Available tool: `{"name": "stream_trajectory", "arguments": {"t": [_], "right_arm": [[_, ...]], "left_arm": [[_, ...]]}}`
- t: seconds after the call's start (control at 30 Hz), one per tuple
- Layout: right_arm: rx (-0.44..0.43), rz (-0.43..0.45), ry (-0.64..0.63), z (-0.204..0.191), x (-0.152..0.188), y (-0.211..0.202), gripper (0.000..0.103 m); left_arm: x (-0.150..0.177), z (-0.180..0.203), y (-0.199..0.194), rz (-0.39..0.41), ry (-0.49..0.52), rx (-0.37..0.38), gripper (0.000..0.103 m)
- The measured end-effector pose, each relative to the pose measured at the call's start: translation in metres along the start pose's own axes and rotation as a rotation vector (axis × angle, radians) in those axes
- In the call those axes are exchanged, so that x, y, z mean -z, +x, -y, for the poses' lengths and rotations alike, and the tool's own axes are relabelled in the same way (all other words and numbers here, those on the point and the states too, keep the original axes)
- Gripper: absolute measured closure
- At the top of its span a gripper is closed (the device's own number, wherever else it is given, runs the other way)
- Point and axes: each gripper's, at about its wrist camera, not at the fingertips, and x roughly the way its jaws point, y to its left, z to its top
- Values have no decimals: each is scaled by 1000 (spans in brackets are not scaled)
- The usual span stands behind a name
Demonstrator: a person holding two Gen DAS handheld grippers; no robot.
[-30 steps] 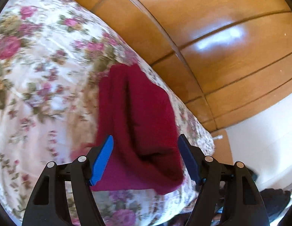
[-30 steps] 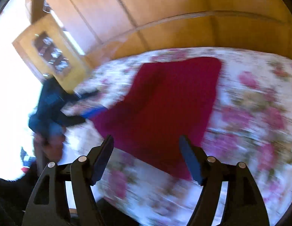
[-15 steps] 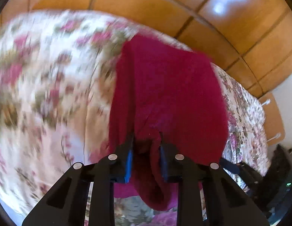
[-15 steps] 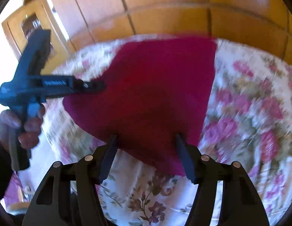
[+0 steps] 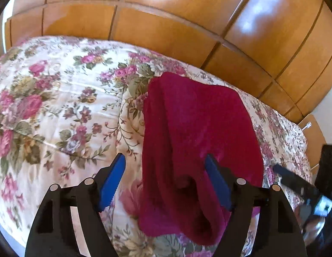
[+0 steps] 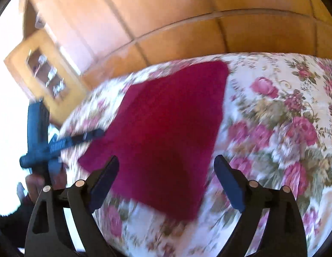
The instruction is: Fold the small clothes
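A dark red garment (image 5: 198, 132) lies folded on the floral bedspread (image 5: 58, 107), its near end bunched and thick. My left gripper (image 5: 166, 180) is open, its blue fingers on either side of the garment's near left part, holding nothing. In the right wrist view the same garment (image 6: 166, 128) lies flat and the right gripper (image 6: 167, 177) is open above its near edge. The left gripper also shows in the right wrist view (image 6: 58, 143) at the garment's left corner.
A wooden panelled wardrobe (image 5: 187, 21) runs behind the bed. A wooden cabinet with glass (image 6: 43, 72) stands at the left in the right wrist view. The bed's edge and a bedside table (image 5: 313, 135) are to the right in the left wrist view.
The left gripper, shut on the garment's near fold half a second ago, has opened and let it go. The right gripper has pulled back a little and stays open.
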Motion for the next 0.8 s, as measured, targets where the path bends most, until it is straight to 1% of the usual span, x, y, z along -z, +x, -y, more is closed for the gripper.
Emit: {"name": "stream_trajectory", "arguments": {"t": [0.03,0.1,0.13,0.17,0.2,0.23,0.27,0.3,0.33,0.37,0.4,0.43,0.47,0.5,0.53,0.6,0.63,0.7,0.73,0.8], "right_arm": [[-7,-4,27,7,-7,6,13],[-32,-29,99,24,-22,27,13],[-48,-45,135,32,-28,40,13],[-66,-60,155,36,-30,47,13],[-102,-89,189,43,-31,61,13],[-136,-110,218,48,-31,72,13],[-163,-123,236,50,-32,78,14],[-199,-135,251,52,-32,88,18],[-219,-140,253,52,-32,94,25],[-225,-143,251,51,-32,96,28],[-229,-144,242,49,-33,96,35],[-228,-144,228,46,-35,93,45],[-226,-143,214,43,-36,90,49],[-226,-141,191,38,-38,84,56],[-229,-135,170,31,-40,78,59],[-246,-119,123,15,-44,65,61],[-262,-111,101,6,-48,58,61],[-301,-94,58,-15,-56,49,61],[-328,-84,28,-28,-61,46,61],[-383,-75,-22,-53,-70,43,61]], "left_arm": [[-2,-2,5,-18,-9,18,28],[-7,-11,22,-59,-48,75,28],[-5,-15,27,-75,-64,107,28],[-5,-20,35,-95,-84,149,28],[-5,-29,47,-126,-122,207,28],[-1,-33,52,-139,-150,238,29],[1,-39,58,-149,-178,279,36],[3,-41,60,-149,-187,322,41],[5,-43,60,-135,-178,357,47],[6,-43,59,-127,-170,368,55],[7,-43,58,-119,-160,393,57],[8,-44,56,-113,-157,405,61],[9,-46,54,-105,-160,431,63],[10,-48,51,-98,-167,455,64],[11,-48,47,-90,-170,472,65],[13,-46,30,-57,-167,513,65],[13,-45,22,-44,-164,521,65],[14,-44,0,-3,-152,520,65],[14,-45,-19,39,-141,513,65],[13,-53,-49,99,-140,506,65]]}}
